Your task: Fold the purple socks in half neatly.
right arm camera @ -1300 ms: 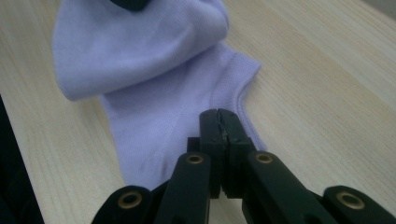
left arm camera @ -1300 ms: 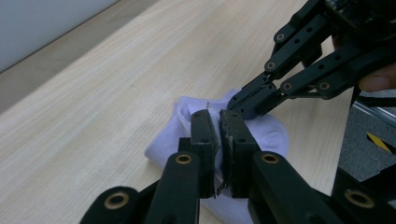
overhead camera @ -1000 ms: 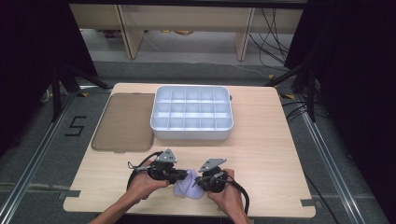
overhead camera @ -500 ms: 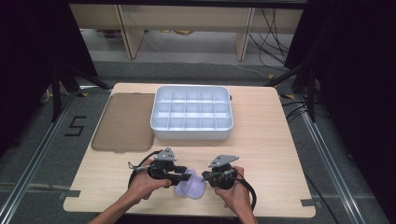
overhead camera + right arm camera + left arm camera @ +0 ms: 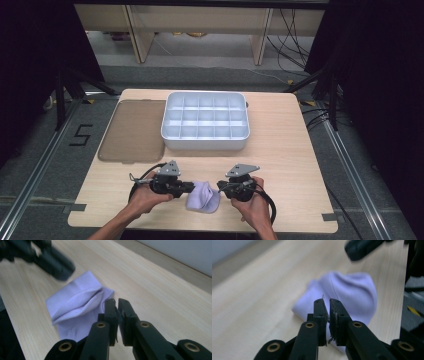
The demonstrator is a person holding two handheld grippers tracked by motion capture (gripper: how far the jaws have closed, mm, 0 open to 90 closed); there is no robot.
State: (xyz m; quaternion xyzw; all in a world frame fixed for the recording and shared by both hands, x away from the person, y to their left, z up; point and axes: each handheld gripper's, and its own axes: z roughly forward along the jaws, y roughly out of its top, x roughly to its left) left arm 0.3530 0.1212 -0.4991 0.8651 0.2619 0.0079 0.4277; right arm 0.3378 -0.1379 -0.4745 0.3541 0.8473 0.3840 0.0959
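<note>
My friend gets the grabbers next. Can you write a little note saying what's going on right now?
Left gripper: jaws nearly together, tips over the near edge of the lilac cloth; I cannot tell whether it pinches any fabric.
Right gripper: jaws nearly together beside the cloth's corner; a grip is equally unclear.
Cloth: folded into a small bundle at the near edge of the table, between the two grippers.
White divided tray sits farther back, its compartments empty; a brown lid lies left of it.
Probably left: finish folding, then move the cloth to a compartment.

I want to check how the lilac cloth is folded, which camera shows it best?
The right gripper view: the lilac cloth is sharp, its folded layers plain. The left gripper view shows it blurred behind the jaws; the high view shows a small lump between both grippers.
</note>
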